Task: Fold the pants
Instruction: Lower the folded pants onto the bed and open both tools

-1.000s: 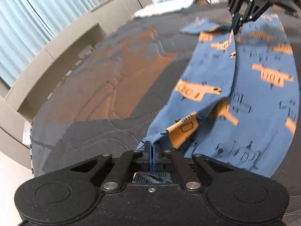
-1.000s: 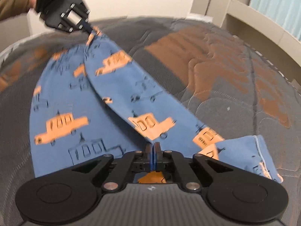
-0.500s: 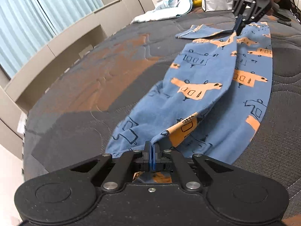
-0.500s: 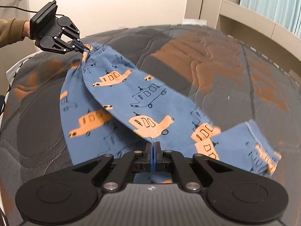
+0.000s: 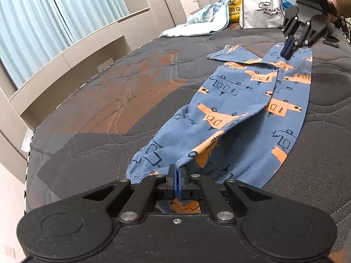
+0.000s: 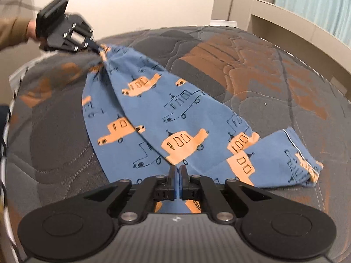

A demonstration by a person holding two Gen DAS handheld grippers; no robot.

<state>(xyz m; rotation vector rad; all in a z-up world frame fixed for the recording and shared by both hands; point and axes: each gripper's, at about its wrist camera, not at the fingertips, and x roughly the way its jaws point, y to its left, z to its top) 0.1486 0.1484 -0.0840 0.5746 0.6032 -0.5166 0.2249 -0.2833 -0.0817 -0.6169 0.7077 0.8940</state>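
Between the blue pads of the left gripper (image 5: 176, 176), which are clenched together, a bunched corner of one pair of blue pants (image 5: 232, 118) is pinched. At the other end of the garment the right gripper (image 6: 177, 179) is letting its jaws part: a thin gap shows between its pads, with the cloth edge lying at the tips, and I cannot tell whether the pads still press on it.

One pair of pants is all there is to fold. It is printed with orange vehicles and dark outlined ones, and it lies lengthwise on the mattress (image 5: 92, 109), one leg laid over the other with its edge raised in a fold, and one hemmed end (image 6: 302, 160) sticking out sideways near the right gripper.

The mattress is quilted grey with orange patches. At its far end stand one white shopping bag (image 5: 261, 4), one yellow item (image 5: 235, 11) beside it and one pale blue cloth (image 5: 204, 19) crumpled next to that. Two sleeved hands hold the grippers.
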